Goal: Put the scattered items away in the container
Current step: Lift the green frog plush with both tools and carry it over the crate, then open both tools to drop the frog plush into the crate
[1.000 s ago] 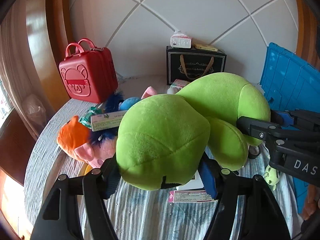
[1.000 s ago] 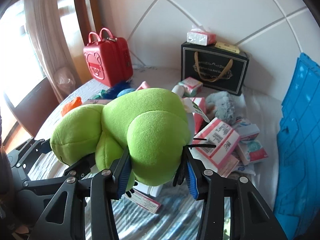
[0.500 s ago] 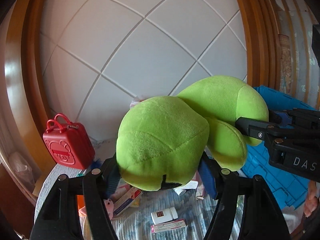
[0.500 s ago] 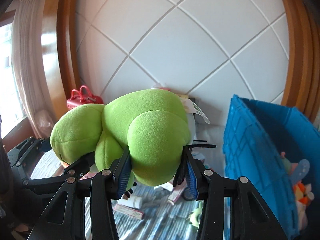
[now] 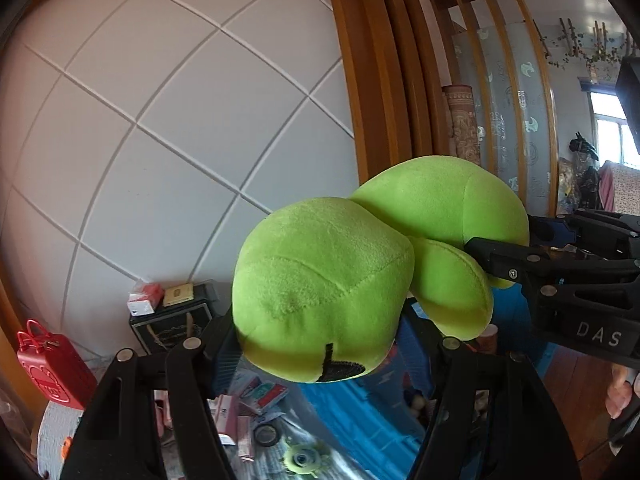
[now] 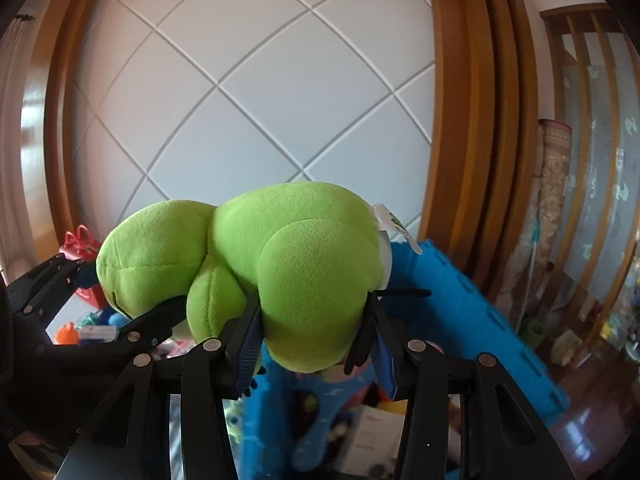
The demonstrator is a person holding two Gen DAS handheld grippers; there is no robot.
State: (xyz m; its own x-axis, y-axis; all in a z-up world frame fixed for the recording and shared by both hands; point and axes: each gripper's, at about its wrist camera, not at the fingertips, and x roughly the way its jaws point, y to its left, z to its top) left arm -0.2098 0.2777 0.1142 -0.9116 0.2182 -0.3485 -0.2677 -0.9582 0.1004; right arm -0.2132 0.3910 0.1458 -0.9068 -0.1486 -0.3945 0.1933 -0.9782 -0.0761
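A big green plush toy [image 5: 328,292] is held in the air by both grippers. My left gripper [image 5: 320,344] is shut on its rounded head end. My right gripper [image 6: 316,332] is shut on its other end [image 6: 312,280], which carries a white tag. The right gripper [image 5: 560,268] shows at the right of the left wrist view, the left gripper [image 6: 72,304] at the left of the right wrist view. The blue crate [image 6: 460,312] lies below the toy, with toys and boxes inside it.
Below left, on the striped cloth, lie small boxes [image 5: 256,396], a tape roll [image 5: 266,436] and a green one-eyed toy [image 5: 302,458]. A red case [image 5: 52,372] and a black gift bag [image 5: 172,324] stand by the white tiled wall. Wooden frames rise at right.
Both grippers have lifted the green plush toy up and carried it to the right, from over the cluttered cloth to above the blue crate. Both grips are unchanged.
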